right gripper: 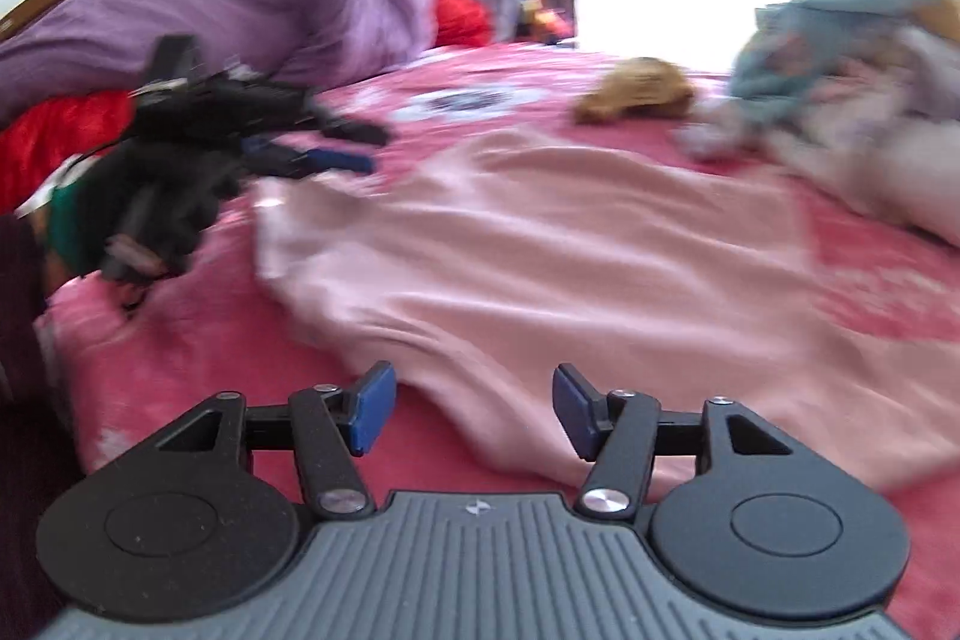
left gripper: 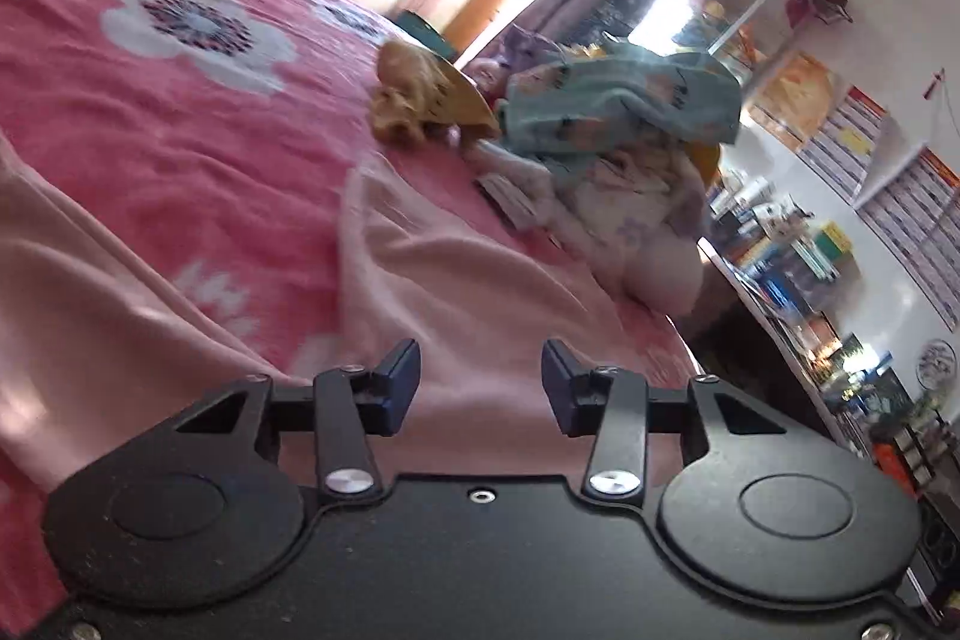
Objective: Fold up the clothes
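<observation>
A pale pink garment (right gripper: 540,250) lies spread flat on the pink flowered bedsheet (right gripper: 180,340). It also shows in the left wrist view (left gripper: 432,280). My right gripper (right gripper: 474,409) is open and empty, just above the garment's near edge. My left gripper (left gripper: 480,385) is open and empty, low over the pink garment. In the right wrist view the left gripper (right gripper: 336,148) shows at the garment's far left corner, held by a black-gloved hand (right gripper: 156,202).
A heap of clothes with a teal garment (left gripper: 618,106) on top sits at the far bed edge, with a crumpled tan cloth (left gripper: 408,100) beside it. A purple blanket (right gripper: 240,10) and red cloth (right gripper: 60,136) lie at the headboard. Cluttered shelves (left gripper: 810,280) stand beyond the bed.
</observation>
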A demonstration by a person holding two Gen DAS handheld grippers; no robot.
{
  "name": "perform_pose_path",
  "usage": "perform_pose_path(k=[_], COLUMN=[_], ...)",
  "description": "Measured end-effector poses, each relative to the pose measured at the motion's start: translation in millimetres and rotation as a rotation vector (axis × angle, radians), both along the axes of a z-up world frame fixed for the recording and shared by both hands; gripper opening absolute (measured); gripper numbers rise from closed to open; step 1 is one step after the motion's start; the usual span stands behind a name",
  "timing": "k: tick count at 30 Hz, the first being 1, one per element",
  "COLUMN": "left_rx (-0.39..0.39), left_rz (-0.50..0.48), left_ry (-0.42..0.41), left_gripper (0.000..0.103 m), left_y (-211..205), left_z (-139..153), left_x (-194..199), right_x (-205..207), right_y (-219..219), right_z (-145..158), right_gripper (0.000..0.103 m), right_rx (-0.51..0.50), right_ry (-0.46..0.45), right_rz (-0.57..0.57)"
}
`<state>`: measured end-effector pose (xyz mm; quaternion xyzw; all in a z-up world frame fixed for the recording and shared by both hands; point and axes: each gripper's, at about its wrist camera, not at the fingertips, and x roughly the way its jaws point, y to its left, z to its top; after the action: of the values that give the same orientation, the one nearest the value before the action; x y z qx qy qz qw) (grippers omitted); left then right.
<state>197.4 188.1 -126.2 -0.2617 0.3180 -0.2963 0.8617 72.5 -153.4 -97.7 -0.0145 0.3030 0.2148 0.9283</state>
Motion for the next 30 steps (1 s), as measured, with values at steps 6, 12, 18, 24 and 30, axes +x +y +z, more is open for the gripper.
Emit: perform_pose_path(k=[6,12,18,24,30], left_rx=[0.195,0.763,0.809,1.168,1.284], left_rz=[-0.088,-0.087,-0.01,-0.21,-0.325], left_ry=[-0.04,-0.254,-0.344,-0.483,-0.554], left_gripper=[0.043,0.04,0.04,0.04,0.039], left_y=[-83.8,-153.2,-136.7,-164.3,-169.4], left_z=[-9.0,-30.1,-14.3,-37.0,-47.7], left_x=[-38.9,-102.0,-141.1,-155.7,-158.2], right_x=[16.5,37.3,-5.1,-10.3,2.9], right_y=[-29.3,-21.6,-16.7,20.5,35.5], right_z=[-11.1,-50.5,-34.0,-49.8,-49.5], right_gripper=[0.061,0.055,0.065,0.067,0.038], right_rx=[0.053,-0.016,-0.113,-0.421,-0.507], right_ry=[-0.072,0.079,-0.103,-0.182,-0.194], right_rz=[-0.049,-0.022,0.1,0.236,0.321])
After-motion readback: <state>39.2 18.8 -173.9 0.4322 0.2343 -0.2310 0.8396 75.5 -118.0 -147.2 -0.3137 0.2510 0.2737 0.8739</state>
